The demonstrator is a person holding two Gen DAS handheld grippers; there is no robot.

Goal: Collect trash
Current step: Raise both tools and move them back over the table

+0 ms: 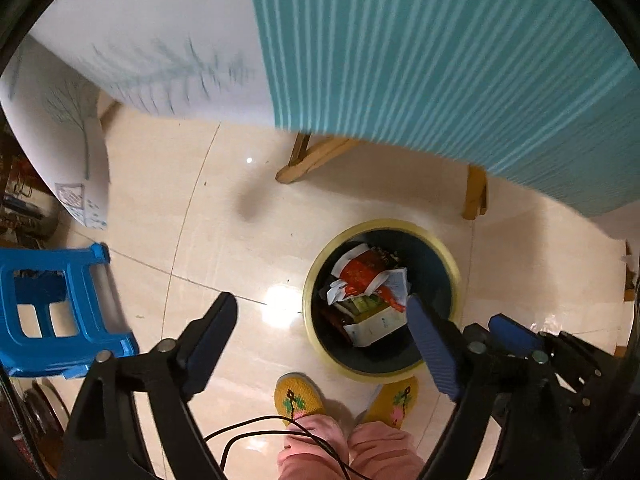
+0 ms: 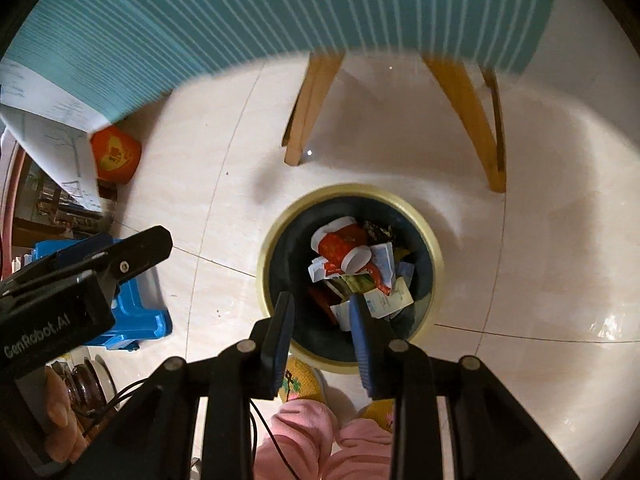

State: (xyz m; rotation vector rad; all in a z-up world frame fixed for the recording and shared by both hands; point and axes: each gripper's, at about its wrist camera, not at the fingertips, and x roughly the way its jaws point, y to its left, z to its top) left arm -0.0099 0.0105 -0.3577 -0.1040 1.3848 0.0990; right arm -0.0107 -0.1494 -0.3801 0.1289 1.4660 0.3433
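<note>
Directly below both grippers, a yellow-rimmed trash bin point(image 2: 434, 248) stands on the tiled floor point(image 2: 540, 272), holding a red paper cup point(image 2: 340, 248) and crumpled wrappers point(image 1: 362, 304). Left gripper point(image 1: 322, 320) gapes wide, empty; right gripper point(image 2: 322, 316) is parted, also empty.

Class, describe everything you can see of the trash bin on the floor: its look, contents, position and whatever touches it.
The trash bin is round, with a pale yellow rim and a dark inner wall, probably plastic. It stands upright on the tiled floor, in front of wooden legs and just ahead of the person's yellow slippers. Inside lie a red paper cup, crumpled paper and printed wrappers. Neither gripper visibly touches it.
</note>
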